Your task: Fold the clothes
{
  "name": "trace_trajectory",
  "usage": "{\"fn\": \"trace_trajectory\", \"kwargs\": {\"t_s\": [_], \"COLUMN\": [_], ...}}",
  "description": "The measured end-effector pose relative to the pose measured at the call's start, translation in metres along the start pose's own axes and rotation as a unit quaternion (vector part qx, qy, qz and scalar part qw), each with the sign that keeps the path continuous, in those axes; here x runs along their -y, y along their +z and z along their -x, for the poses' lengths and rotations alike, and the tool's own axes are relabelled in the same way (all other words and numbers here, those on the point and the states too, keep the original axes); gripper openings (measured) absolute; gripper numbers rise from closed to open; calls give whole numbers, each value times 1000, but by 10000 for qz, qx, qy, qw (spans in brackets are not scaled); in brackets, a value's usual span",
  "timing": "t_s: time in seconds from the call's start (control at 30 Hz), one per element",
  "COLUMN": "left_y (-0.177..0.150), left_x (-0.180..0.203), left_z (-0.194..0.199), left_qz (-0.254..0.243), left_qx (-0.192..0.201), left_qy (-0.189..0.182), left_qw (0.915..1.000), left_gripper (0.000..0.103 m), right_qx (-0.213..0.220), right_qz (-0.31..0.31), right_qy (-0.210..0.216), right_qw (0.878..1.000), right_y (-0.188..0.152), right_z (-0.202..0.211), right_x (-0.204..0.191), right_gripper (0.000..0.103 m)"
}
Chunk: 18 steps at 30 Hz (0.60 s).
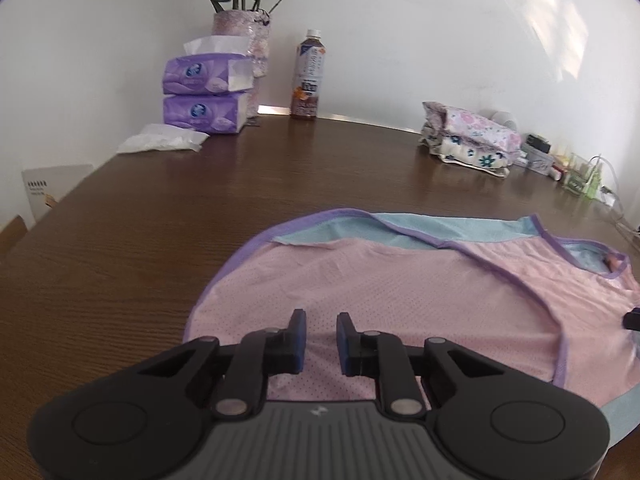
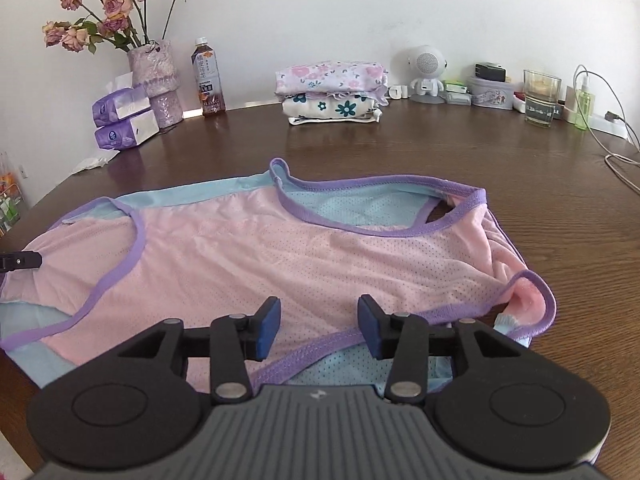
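My left hand-held gripper [image 1: 321, 334] hangs over the near edge of the pink mesh tank top [image 2: 248, 264], its blue pads [image 1: 298, 340] a narrow gap apart with nothing between them, only the pink fabric showing below. My right hand-held gripper [image 2: 319, 326] sits over the same garment with its pads spread wider, empty, above the spot where the purple binding [image 2: 320, 346] of an armhole crosses onto the light blue back layer. The tank top lies spread flat on the dark wooden worktop [image 2: 520, 160], pink side up, with purple trim round the neck and armholes and blue lining showing at the openings; one strap end near the right side is bunched and curled up a little. In the right wrist view the tip of my left hand-held gripper shows at the garment's left edge. Along the far side of the worktop, by the white wall, stands a vase of dried roses [image 2: 154, 76], two stacked purple tissue packs [image 1: 206, 94], a tea bottle [image 2: 208, 78], and a pile of folded floral clothes [image 2: 332, 92]. Further right I see a small white robot-shaped speaker [image 2: 426, 72], a glass [image 2: 541, 96], a green spray bottle [image 2: 584, 106] and a white cable [image 2: 618, 152].
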<state>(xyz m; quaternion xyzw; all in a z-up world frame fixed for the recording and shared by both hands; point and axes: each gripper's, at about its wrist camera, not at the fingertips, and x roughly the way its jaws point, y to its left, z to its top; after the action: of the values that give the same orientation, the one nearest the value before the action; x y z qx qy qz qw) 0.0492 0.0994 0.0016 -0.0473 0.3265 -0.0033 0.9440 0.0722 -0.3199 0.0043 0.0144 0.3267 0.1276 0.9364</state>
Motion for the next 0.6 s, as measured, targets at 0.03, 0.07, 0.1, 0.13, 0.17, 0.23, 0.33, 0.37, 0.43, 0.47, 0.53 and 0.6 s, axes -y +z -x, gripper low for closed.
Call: {"fn": "trace_trajectory", "kwargs": {"t_s": [0.03,0.07,0.1,0.13,0.17,0.23,0.33,0.37,0.43,0.47,0.53,0.6], "left_y": [1,1,2,3,4,6,8,9,14,18,30,45], "left_x": [-1,-2,-3,-6,-8,-13,-23,-26,-30,-31,-30,-27], "left_z": [-1,-2,-2,-3,-3,-3,-1,1,2,1,-6,-19], "left_qz": [-25,-50,-76,-61,-41,29,325,428,532,524,405,254], "left_qx": [8,16,24,18,10,-20,-100,-104,-90,-73,-85,-157], "left_qy": [57,113,170,179,182,144,-34,-137,-338,-430,-503,-533], "left_qw": [10000,9999,9998,9998,9998,9999,9994,9989,9980,9977,9979,9981], "left_gripper": [16,16,16,16,16,16,24,28,29,29,29,28], "right_qx": [-1,-4,-8,-9,-10,-24,-41,-7,86,120,104,47], "right_qz": [52,112,186,265,343,473,428,375,382,426,475,463], "right_qy": [-2,-6,-17,-31,-45,-56,110,193,268,272,239,178], "right_qw": [10000,9999,9998,9996,9994,9989,9990,9991,9989,9986,9985,9988], "right_y": [0,1,1,1,1,2,5,6,10,13,21,28], "right_z": [-2,-3,-5,-7,-9,-12,-11,-9,-6,-6,-12,-21], "right_x": [-3,-7,-12,-17,-22,-30,-36,-36,-39,-41,-44,-49], "right_gripper": [44,44,46,49,50,52,52,52,52,52,52,52]}}
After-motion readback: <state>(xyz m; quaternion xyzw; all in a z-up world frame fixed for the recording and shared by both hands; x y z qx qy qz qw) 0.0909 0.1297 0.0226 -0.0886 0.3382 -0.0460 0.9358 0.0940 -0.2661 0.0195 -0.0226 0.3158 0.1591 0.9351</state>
